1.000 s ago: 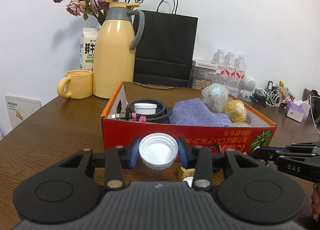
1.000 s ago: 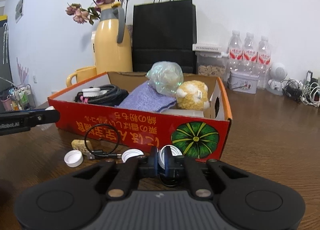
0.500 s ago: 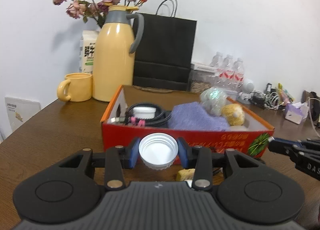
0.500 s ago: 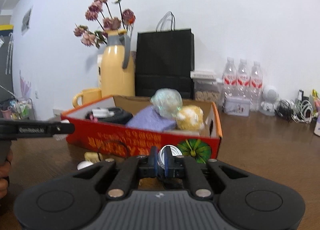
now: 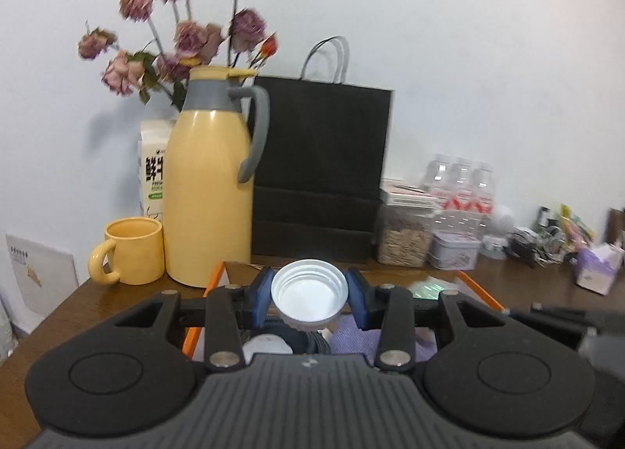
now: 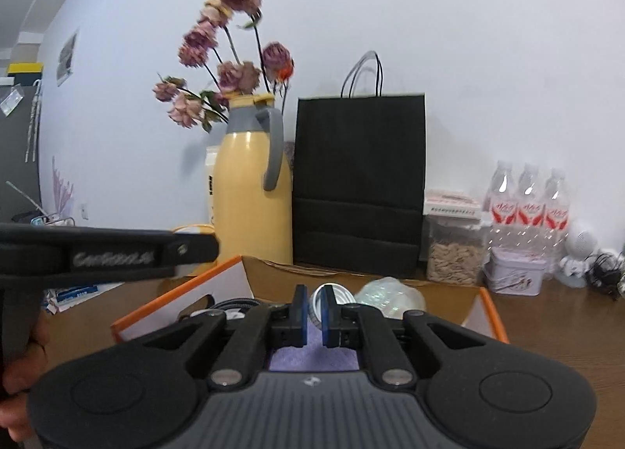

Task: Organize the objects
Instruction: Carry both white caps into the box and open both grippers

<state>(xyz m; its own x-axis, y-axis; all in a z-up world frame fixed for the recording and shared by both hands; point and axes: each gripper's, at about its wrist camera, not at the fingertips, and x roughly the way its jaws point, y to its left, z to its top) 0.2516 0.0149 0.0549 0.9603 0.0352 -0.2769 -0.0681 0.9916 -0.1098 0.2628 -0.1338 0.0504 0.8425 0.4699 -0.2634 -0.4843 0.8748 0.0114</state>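
My left gripper (image 5: 309,298) is shut on a wide white bottle cap (image 5: 309,294), hollow side facing the camera. It hangs above the near end of the red cardboard box (image 5: 214,281), whose orange rim shows on both sides. My right gripper (image 6: 313,314) is shut on a second white cap (image 6: 318,302), held on edge between the blue pads. It hovers over the same box (image 6: 175,298), above a purple cloth (image 6: 312,357). Inside the box lie a black coiled cable (image 6: 230,304) and a shiny wrapped bundle (image 6: 390,294).
Behind the box stand a yellow thermos jug (image 5: 209,195), a yellow mug (image 5: 131,249), a milk carton (image 5: 154,171), dried roses and a black paper bag (image 5: 320,171). A jar, a tin and water bottles (image 5: 461,183) sit right. The left gripper's body (image 6: 97,253) crosses the right wrist view.
Both grippers have risen and moved forward, from in front of the box's red wall to above its open top. Each kept its cap. The loose caps and cable on the table have dropped out of view.
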